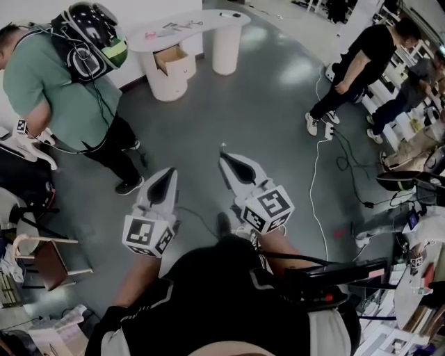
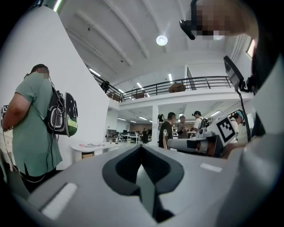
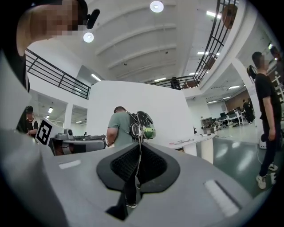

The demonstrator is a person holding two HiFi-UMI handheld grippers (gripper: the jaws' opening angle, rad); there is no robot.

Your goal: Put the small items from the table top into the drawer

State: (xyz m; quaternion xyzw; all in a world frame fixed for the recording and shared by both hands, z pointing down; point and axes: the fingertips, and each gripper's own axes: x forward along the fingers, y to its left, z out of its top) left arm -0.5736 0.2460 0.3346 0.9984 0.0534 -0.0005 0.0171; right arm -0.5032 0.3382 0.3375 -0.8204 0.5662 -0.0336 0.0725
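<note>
A: Were the grippers holding anything?
B: No, left gripper (image 1: pixel 169 175) and right gripper (image 1: pixel 224 156) were both closed, empty; small items (image 1: pixel 174 28) lay on the distant table (image 1: pixel 208 21), drawer (image 1: pixel 172 60) open

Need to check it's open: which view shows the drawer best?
Head view: it looks down into the open drawer under the table. Left gripper view shows it only as a small brown patch; right gripper view shows the table edge, drawer unclear.
</note>
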